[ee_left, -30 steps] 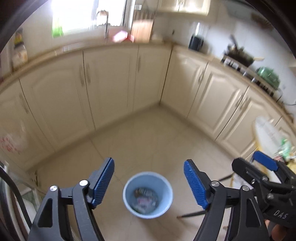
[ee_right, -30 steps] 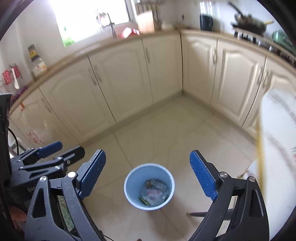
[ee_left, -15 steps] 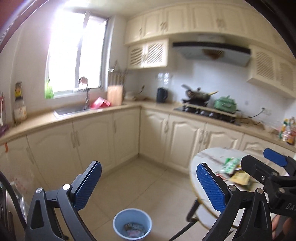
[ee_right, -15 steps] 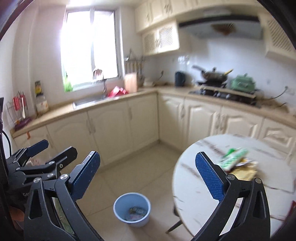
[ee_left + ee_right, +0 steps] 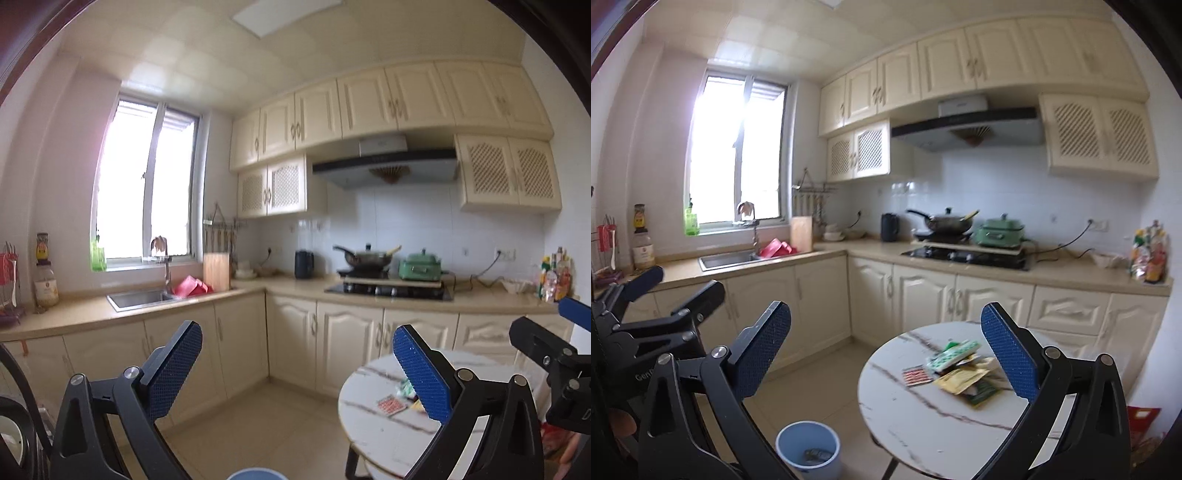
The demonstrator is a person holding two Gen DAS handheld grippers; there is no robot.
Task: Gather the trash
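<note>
Right tool [image 5: 886,354] and left tool [image 5: 297,373] both gape, empty. Wrappers [image 5: 956,373] lie at the tabletop's [image 5: 923,424] one o'clock, seemingly overlapped; bin [image 5: 808,452] at seven. Next: reach, pinch one.

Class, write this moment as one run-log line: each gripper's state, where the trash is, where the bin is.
left gripper: open, empty | right gripper: open, empty | wrappers: piled on round marble table | blue bin: floor, beside table

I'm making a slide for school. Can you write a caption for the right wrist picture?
Open right gripper faces a round marble table piled with wrappers, blue bin on the floor.
</note>
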